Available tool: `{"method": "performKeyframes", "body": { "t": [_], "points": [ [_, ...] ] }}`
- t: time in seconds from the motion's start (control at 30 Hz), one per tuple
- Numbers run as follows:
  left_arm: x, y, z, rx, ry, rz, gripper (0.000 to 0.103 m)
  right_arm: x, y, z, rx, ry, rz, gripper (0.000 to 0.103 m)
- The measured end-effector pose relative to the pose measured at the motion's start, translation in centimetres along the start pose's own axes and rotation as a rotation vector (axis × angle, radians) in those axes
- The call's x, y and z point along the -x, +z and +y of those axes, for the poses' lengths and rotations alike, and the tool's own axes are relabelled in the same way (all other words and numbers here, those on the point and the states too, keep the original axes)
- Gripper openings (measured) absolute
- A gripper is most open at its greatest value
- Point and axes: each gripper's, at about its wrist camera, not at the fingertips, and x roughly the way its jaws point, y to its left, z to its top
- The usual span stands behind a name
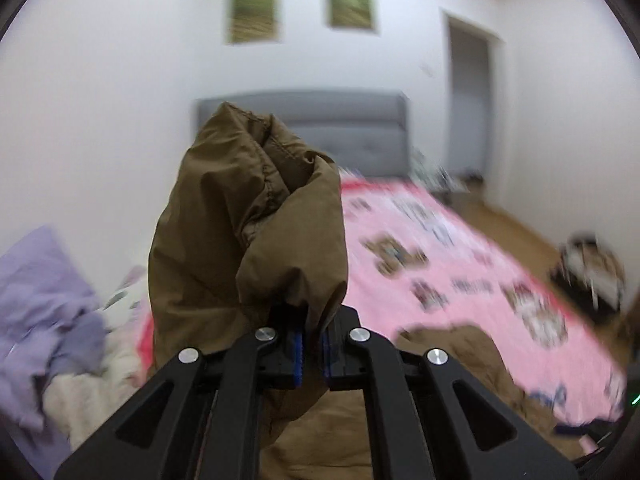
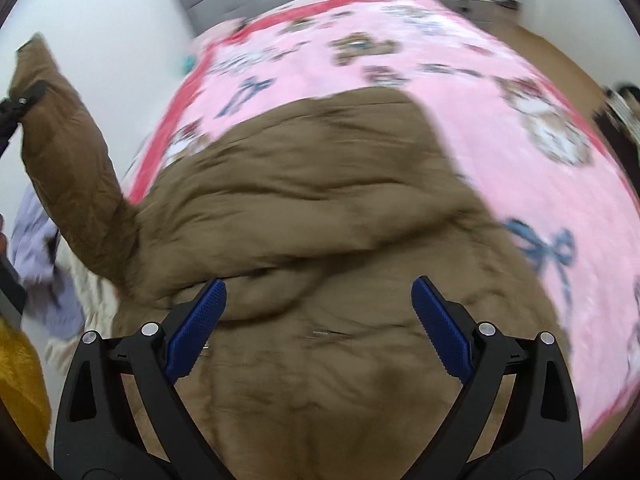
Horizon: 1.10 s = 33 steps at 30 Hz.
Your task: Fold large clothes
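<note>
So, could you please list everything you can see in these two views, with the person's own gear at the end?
Jacket: one, brown, spread on the bed, its sleeve lifted.
Blanket: one, pink with bears and bows, covering the bed.
Headboard: one, grey, against the white wall.
Pictures: two, green, on the wall above the headboard.
Door: one, grey, right of the headboard.
Clothes pile: lilac and cream, left of the jacket.
Yellow cloth: one, at the lower left edge.
Left claw: black with blue pads, shut on the sleeve.
Right claw: black with blue pads, open above the jacket.
</note>
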Motion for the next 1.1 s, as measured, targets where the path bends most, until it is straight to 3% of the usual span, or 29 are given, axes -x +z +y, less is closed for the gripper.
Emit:
{"method": "performKeyframes", "body": {
  "t": [0.13, 0.27, 0.43, 0.57, 0.63, 0.77, 0.87, 0.97, 1.1],
  "points": [
    [-3.7, -4.0, -7.9, -0.119, -0.084, 0.142, 0.006, 1.1, -0.1, -4.8, -0.102, -0.048, -0.031, 0.090],
    [-7.2, -9.1, -13.7, -0.249, -0.069, 0.259, 0.006, 1.6, -0.1, -8.1, -0.169, -0.081, -0.049, 0.090],
    [-9.2, -14.6, -16.3, -0.406, -0.026, 0.322, 0.006, 1.2, 0.9, -9.1, -0.181, -0.059, -0.079, 0.090],
    [-8.7, -15.7, -15.8, -0.456, -0.033, 0.288, 0.017, -0.1, 3.4, -7.8, -0.110, 0.073, -0.084, 0.090],
    [-7.9, -15.6, -15.9, -0.473, -0.089, 0.272, 0.045, -1.2, 5.5, -6.2, -0.044, 0.159, -0.079, 0.091],
    [-5.9, -15.7, -16.5, -0.503, -0.134, 0.197, 0.067, -4.9, 10.3, -1.9, 0.080, 0.346, 0.005, 0.094],
    [-3.9, -15.7, -16.3, -0.519, -0.103, 0.156, 0.069, -7.3, 13.0, 1.7, 0.146, 0.459, 0.061, 0.093],
    [-1.9, -15.6, -14.2, -0.478, -0.053, 0.153, 0.069, -8.7, 14.9, 4.8, 0.212, 0.474, 0.057, 0.092],
    [-0.2, -17.3, -8.7, -0.441, 0.074, 0.175, 0.069, -11.3, 16.5, 6.9, 0.208, 0.483, 0.117, 0.075]
  ]
}}
